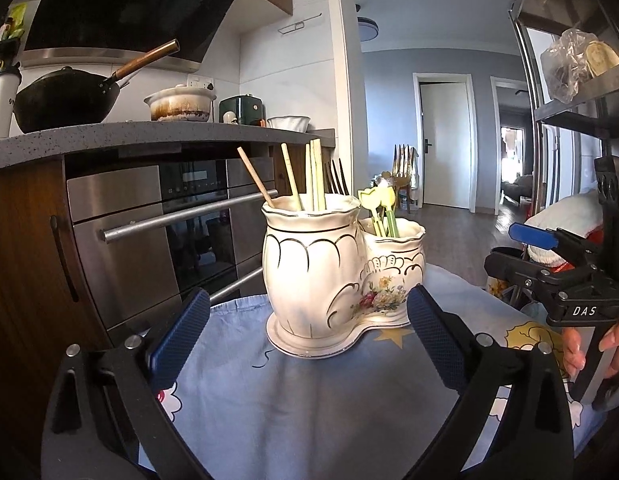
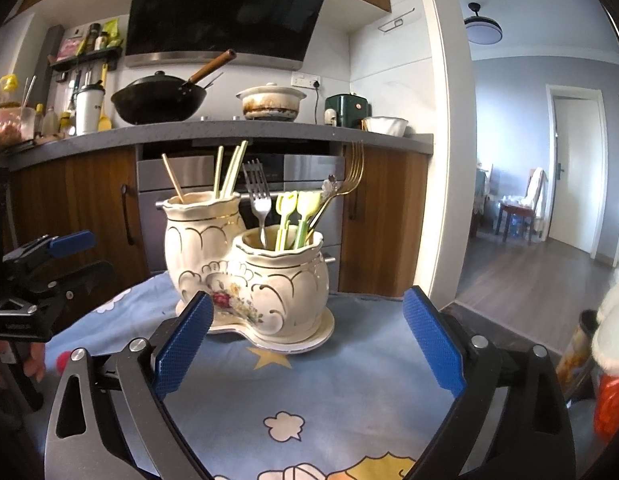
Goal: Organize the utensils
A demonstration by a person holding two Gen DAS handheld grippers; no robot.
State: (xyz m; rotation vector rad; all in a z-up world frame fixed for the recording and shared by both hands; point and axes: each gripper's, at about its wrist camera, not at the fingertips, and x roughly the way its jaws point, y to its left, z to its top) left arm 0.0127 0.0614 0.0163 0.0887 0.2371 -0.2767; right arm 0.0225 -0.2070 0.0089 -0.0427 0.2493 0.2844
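A white ceramic double utensil holder (image 1: 321,276) with gold trim and a flower print stands on a blue cartoon-print cloth (image 1: 293,412). Its tall pot holds several chopsticks (image 1: 309,178). Its short pot (image 2: 281,284) holds a silver fork (image 2: 258,200), a gold fork (image 2: 351,176) and yellow-green plastic utensils (image 2: 295,216). My left gripper (image 1: 307,336) is open and empty just in front of the holder. My right gripper (image 2: 309,340) is open and empty, also close in front of it. Each gripper shows at the side of the other's view, the right one (image 1: 549,248) and the left one (image 2: 65,252).
Behind the holder is a steel oven (image 1: 157,216) under a grey counter (image 2: 229,132) with a black wok (image 2: 161,98), a clay pot (image 2: 271,102) and a green appliance (image 2: 347,110). A metal shelf (image 1: 569,72) stands at the right. A doorway opens onto wooden floor (image 2: 529,280).
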